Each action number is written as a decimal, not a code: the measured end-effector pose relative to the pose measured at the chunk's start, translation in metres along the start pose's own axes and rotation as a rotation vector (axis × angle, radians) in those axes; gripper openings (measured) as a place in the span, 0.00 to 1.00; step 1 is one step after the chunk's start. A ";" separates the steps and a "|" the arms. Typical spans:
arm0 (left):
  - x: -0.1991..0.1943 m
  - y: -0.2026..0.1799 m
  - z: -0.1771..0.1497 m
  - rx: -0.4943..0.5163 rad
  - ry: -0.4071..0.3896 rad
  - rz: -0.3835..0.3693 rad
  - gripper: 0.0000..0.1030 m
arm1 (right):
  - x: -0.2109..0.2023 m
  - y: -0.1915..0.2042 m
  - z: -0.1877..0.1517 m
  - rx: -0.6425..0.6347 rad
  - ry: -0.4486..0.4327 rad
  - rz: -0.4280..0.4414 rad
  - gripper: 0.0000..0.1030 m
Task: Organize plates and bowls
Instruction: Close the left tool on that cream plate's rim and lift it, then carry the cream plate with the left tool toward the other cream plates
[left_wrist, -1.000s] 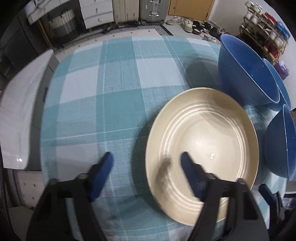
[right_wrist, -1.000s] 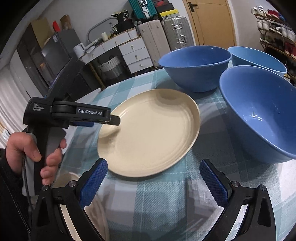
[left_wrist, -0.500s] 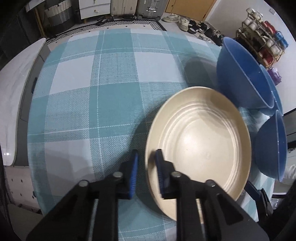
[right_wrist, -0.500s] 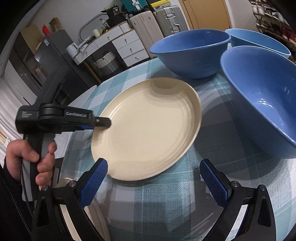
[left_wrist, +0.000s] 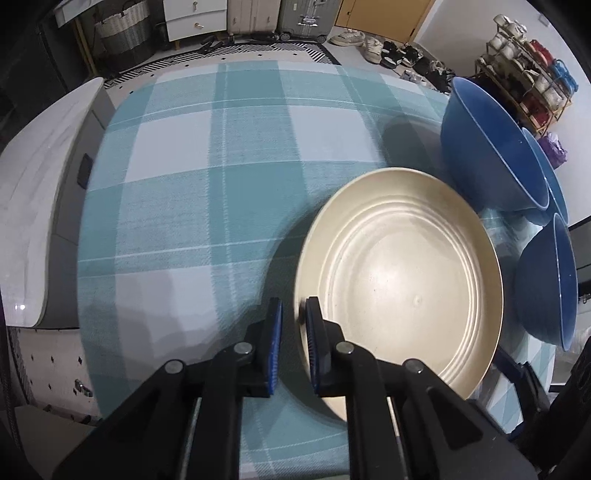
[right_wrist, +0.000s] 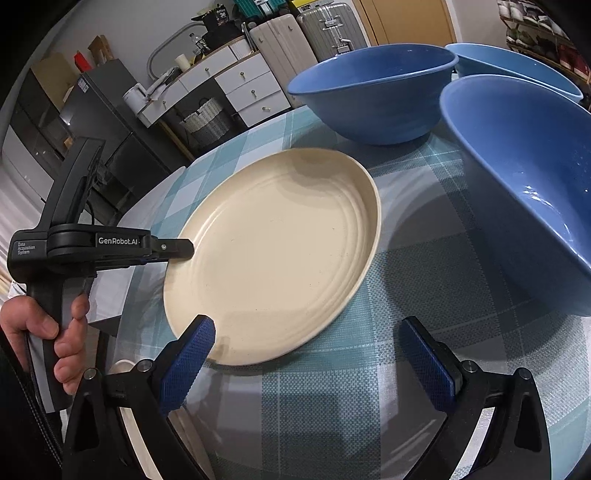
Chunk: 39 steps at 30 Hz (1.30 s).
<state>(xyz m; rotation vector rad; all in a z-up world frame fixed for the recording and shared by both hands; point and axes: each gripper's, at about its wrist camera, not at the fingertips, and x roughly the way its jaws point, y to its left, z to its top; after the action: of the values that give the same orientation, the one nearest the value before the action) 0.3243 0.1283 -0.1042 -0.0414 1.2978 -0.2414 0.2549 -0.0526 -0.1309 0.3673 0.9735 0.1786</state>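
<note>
Cream plate (left_wrist: 402, 280) lies on the teal-and-white checked tablecloth (left_wrist: 207, 192), seen from the left wrist camera to the right of centre. The left gripper (left_wrist: 293, 325) has its two blue-padded fingers drawn close together on the plate's near-left rim, one pad outside the edge and one inside, so it is clamped on the plate. The plate's left side appears slightly lifted, casting a dark shadow on the cloth. Three blue bowls stand along the right edge: a large dark blue bowl (left_wrist: 487, 155) just beyond the plate, a lighter bowl (left_wrist: 554, 188) behind it, and another dark blue bowl (left_wrist: 543, 288) just beside the plate's right rim.

From the right wrist camera, the same plate (right_wrist: 273, 254) sits mid-frame with the left gripper (right_wrist: 184, 248) pinching its left edge; a person's hand (right_wrist: 44, 332) wraps the black handle. The right gripper (right_wrist: 306, 365) hangs above the cloth with its fingers wide apart and nothing between them, the left pad overlapping the plate's near rim in view. A second cream plate (right_wrist: 129, 435) peeks out low on the left, partly hidden behind the gripper. The three bowls (right_wrist: 376, 96) cluster at the upper right.
</note>
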 end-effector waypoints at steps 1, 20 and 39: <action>0.000 0.002 -0.001 0.000 0.003 0.007 0.10 | 0.001 0.001 0.001 -0.005 -0.002 0.001 0.99; -0.019 0.061 -0.019 -0.105 -0.001 0.063 0.10 | 0.039 0.045 0.046 -0.203 0.066 0.045 0.76; -0.017 0.062 -0.026 -0.131 -0.049 0.015 0.10 | 0.071 0.061 0.051 -0.321 0.078 -0.059 0.35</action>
<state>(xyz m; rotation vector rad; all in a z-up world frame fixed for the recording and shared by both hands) 0.3047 0.1948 -0.1051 -0.1482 1.2636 -0.1413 0.3377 0.0142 -0.1368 0.0372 1.0120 0.2924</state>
